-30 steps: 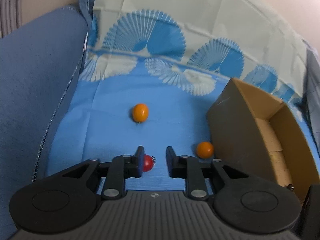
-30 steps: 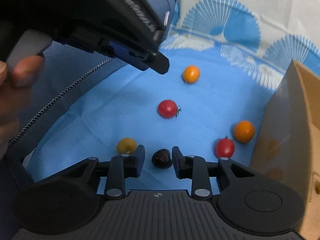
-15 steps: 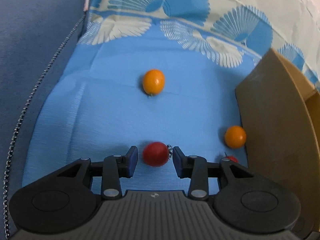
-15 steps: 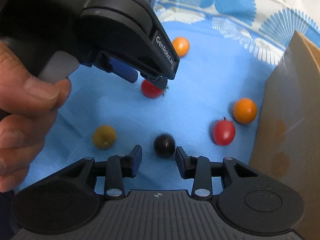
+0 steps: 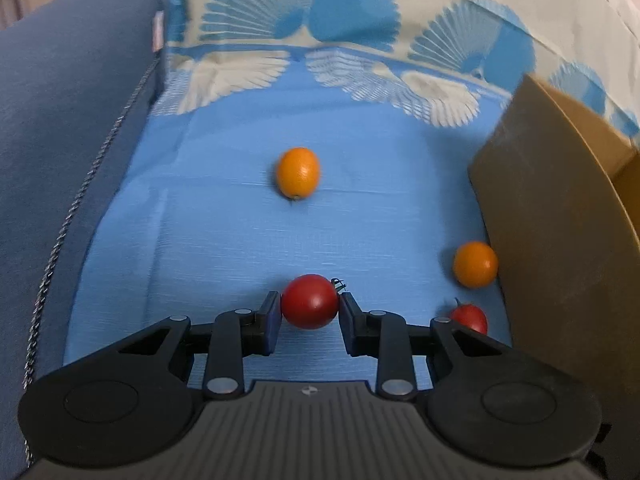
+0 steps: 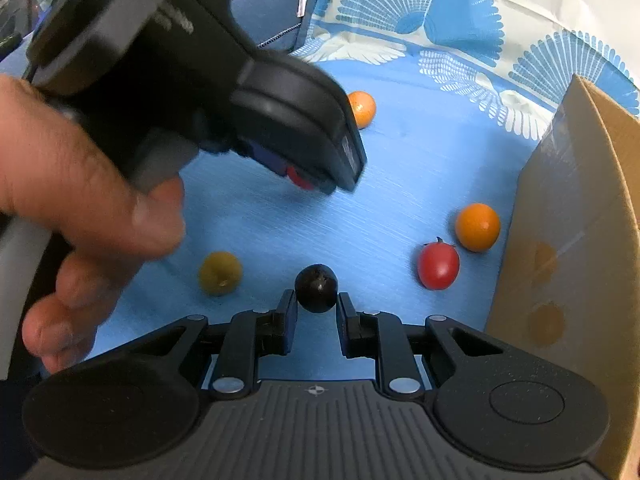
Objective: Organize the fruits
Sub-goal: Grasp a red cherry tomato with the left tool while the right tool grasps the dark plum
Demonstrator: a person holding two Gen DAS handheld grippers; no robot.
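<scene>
My left gripper (image 5: 309, 305) has closed its pads on both sides of a red cherry tomato (image 5: 309, 301) on the blue cloth. From the right wrist view the left gripper (image 6: 304, 176) covers most of that tomato (image 6: 297, 178). My right gripper (image 6: 316, 307) is open, its fingertips on either side of a dark round fruit (image 6: 317, 287), not touching. Loose on the cloth: an orange fruit (image 5: 298, 172), another orange fruit (image 5: 475, 264) by the box, a second red tomato (image 6: 438, 266) and a yellow-green fruit (image 6: 220, 273).
A brown cardboard box (image 5: 560, 216) stands open at the right, also in the right wrist view (image 6: 568, 240). A blue cushion (image 5: 60, 140) rises along the left. The cloth's white fan-patterned part (image 5: 360, 20) climbs at the back.
My left gripper moved forward around the red tomato and closed on it. My right gripper edged forward so the dark fruit sits between its fingertips.
</scene>
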